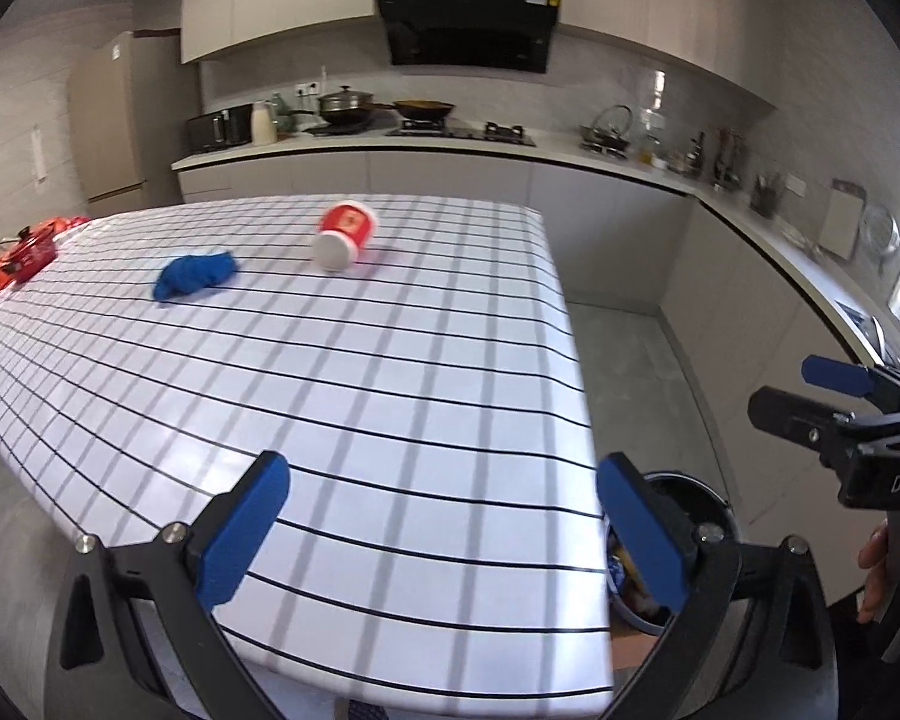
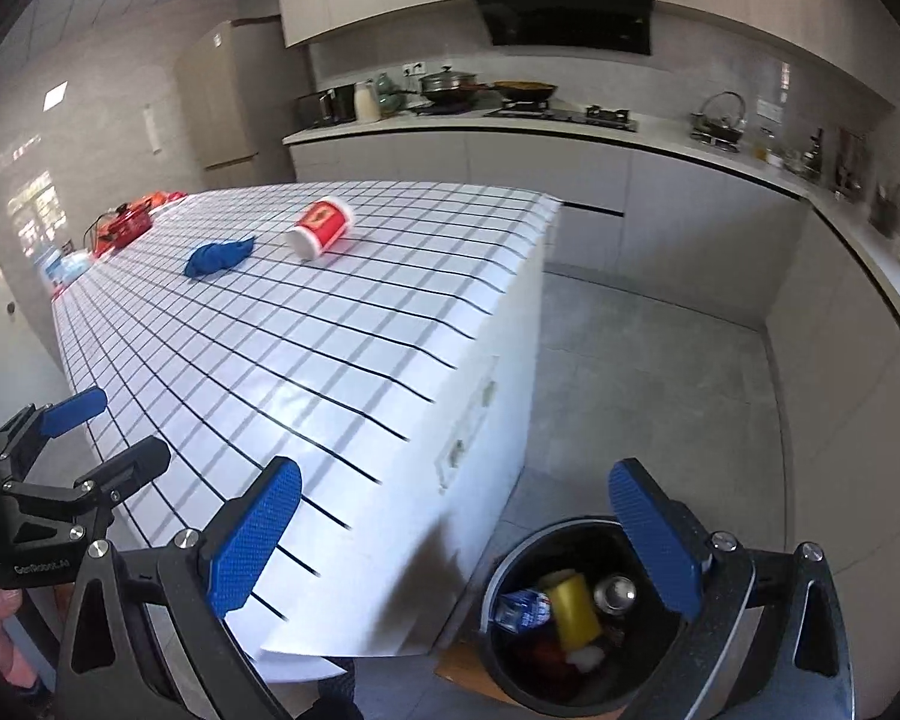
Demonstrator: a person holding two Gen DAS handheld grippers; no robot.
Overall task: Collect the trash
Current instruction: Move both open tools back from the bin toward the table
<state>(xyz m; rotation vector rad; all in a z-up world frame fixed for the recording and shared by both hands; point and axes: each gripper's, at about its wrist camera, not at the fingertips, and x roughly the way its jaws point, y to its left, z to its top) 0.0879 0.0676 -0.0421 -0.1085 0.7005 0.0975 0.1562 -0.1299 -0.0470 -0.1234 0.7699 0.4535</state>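
1. Plainly, the left gripper point(image 1: 444, 531) hangs over the near edge of the tabletop point(image 1: 360, 390), a white cloth ruled with thin black lines and crossed by grey bands of shadow; its two blue-padded fingers point(image 1: 243, 531) stand wide apart with nothing between them.
2. Off to its right, the right gripper point(image 2: 456, 537) hovers past the corner of the tabletop, above the floor point(image 2: 648, 372) of pale grey tiles; its blue pads are likewise spread wide and hold nothing.
3. Directly under the right gripper sits a round black trash bin point(image 2: 510, 558) on the floor, just beside the hanging cloth; inside it lie a yellow cylindrical cup point(image 2: 573, 606), a silver metal can point(image 2: 615, 594), a blue-and-white wrapper point(image 2: 522, 606) and some darker scraps I cannot make out.
4. Far across the tabletop, a red-and-white paper cup point(image 1: 345, 234) lies tipped on its side, its white base turned towards the grippers; near it, to the left and apart from it, rests a crumpled blue cloth-like wad point(image 1: 195, 273).
5. At the far left edge of the tabletop sits a cluster of red items point(image 1: 27, 255), too blurred to name.
6. Beyond, a kitchen counter point(image 1: 354, 147) carries pots and a pan under a black range hood point(image 1: 465, 30).
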